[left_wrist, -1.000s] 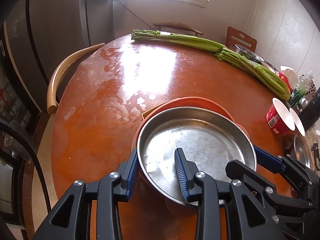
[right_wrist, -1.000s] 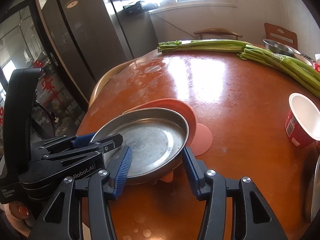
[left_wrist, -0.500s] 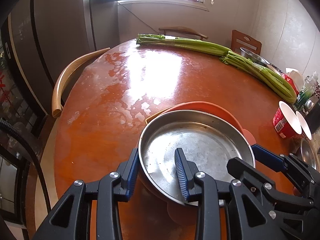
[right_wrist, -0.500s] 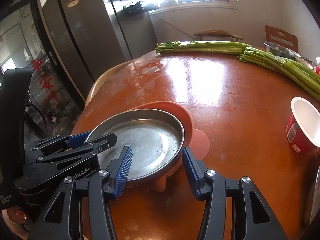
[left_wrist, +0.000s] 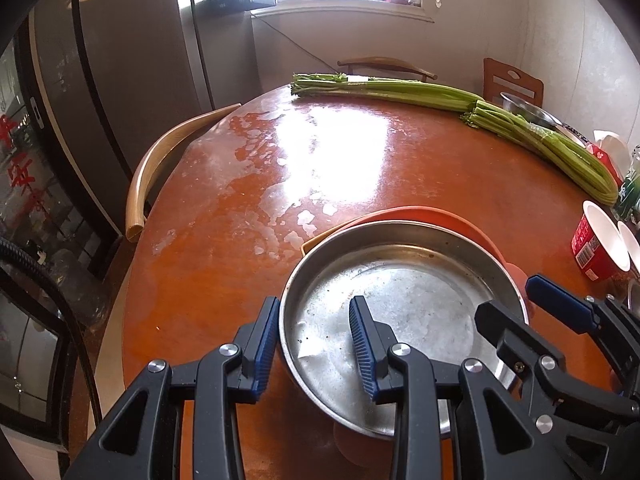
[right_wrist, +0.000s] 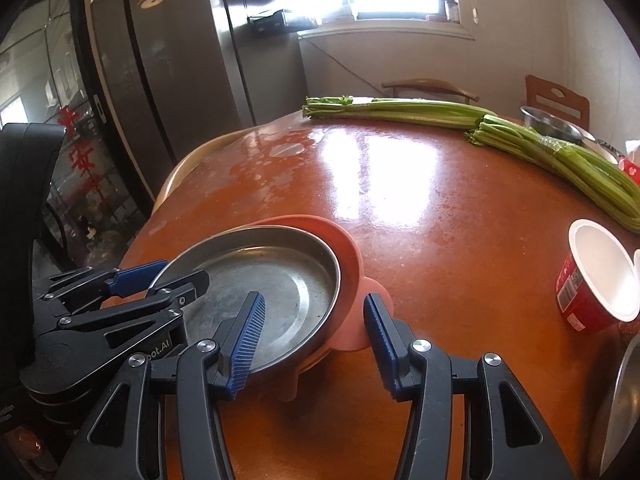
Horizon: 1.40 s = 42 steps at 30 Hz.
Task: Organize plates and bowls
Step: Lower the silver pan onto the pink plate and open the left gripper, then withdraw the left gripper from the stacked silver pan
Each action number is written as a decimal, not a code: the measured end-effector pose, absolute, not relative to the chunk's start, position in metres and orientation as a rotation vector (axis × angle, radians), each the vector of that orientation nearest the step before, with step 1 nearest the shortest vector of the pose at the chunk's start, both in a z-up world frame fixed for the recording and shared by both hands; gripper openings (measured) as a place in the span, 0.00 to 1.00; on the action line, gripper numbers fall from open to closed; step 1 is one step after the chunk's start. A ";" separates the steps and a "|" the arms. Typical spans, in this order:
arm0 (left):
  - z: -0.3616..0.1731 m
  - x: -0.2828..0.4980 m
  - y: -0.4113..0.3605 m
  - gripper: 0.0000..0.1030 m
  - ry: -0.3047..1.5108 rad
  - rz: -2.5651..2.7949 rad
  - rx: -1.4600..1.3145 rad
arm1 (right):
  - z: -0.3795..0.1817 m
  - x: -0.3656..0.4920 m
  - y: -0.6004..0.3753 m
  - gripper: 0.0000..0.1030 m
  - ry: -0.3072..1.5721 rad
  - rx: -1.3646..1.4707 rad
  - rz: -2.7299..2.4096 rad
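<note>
Left gripper (left_wrist: 314, 346) jaws clamping steel pan (left_wrist: 404, 280) rim

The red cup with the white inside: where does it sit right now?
The red cup stands at the right edge of both wrist views, on the table, just below the celery and right of the steel pan.

Orange plate (left_wrist: 460, 222) mostly hidden under steel pan (left_wrist: 404, 288); metal bowl (right_wrist: 624, 400) cut by right edge.
</note>
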<state>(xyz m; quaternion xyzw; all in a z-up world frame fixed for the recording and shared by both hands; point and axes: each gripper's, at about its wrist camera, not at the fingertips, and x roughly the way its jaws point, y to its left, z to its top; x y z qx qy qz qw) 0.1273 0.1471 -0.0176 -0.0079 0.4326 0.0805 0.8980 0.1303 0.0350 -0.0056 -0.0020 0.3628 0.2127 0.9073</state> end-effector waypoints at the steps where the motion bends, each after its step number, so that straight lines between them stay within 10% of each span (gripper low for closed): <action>1: -0.018 0.128 0.146 0.35 0.892 0.175 -0.011 | -0.006 0.130 0.034 0.53 0.741 -0.010 0.433; 42: -0.029 0.097 0.179 0.51 0.936 0.031 -0.425 | 0.003 0.094 0.012 0.58 0.756 0.059 0.608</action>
